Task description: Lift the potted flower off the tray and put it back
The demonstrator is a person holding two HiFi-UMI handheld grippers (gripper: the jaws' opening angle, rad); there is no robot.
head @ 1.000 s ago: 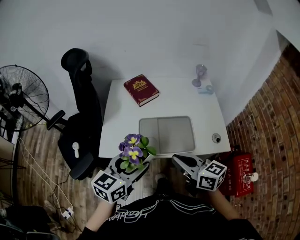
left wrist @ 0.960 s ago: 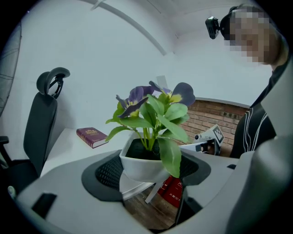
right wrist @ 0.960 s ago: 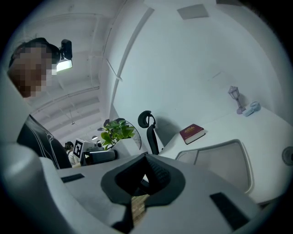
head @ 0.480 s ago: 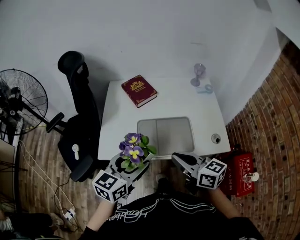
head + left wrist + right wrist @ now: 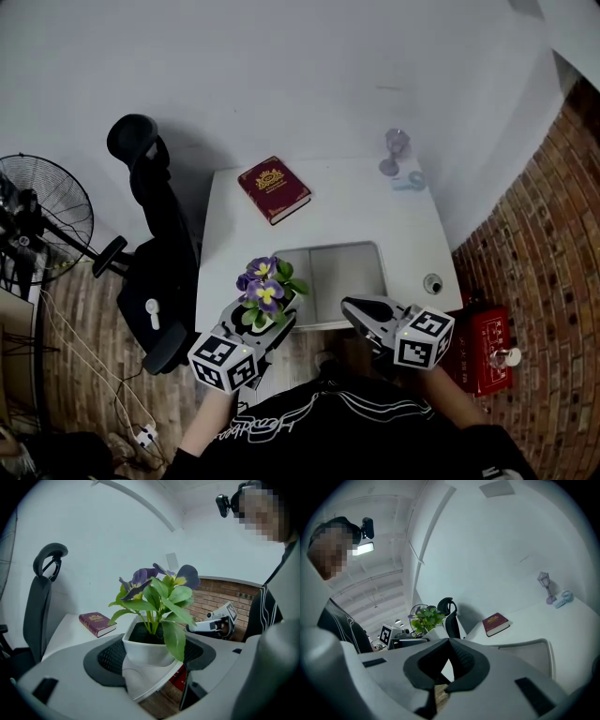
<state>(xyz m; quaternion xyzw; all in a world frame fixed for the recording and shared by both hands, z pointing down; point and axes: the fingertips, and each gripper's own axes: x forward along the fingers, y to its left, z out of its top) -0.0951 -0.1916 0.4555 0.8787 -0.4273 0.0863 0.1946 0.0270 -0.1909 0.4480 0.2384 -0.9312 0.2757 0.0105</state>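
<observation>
The potted flower point(image 5: 262, 291), purple and yellow blooms over green leaves in a white pot point(image 5: 145, 651), is held in the air at the table's front left edge. My left gripper point(image 5: 267, 323) is shut on the pot, its dark pads pressing both sides. The grey tray point(image 5: 333, 267) lies empty on the white table, just right of and beyond the flower. My right gripper point(image 5: 354, 309) hovers at the front edge below the tray, shut with nothing in it. The right gripper view shows the flower point(image 5: 425, 617) off to the left and the tray point(image 5: 534, 651) ahead.
A dark red book point(image 5: 274, 187) lies at the table's back left. A small purple lamp ornament point(image 5: 397, 150) stands at the back right. A black office chair point(image 5: 159, 234) and a fan point(image 5: 47, 206) are left of the table; a red case point(image 5: 487, 342) sits on the floor right.
The left gripper has carried the flower a little up and forward, closer to the tray's front left corner. The right gripper has edged forward slightly.
</observation>
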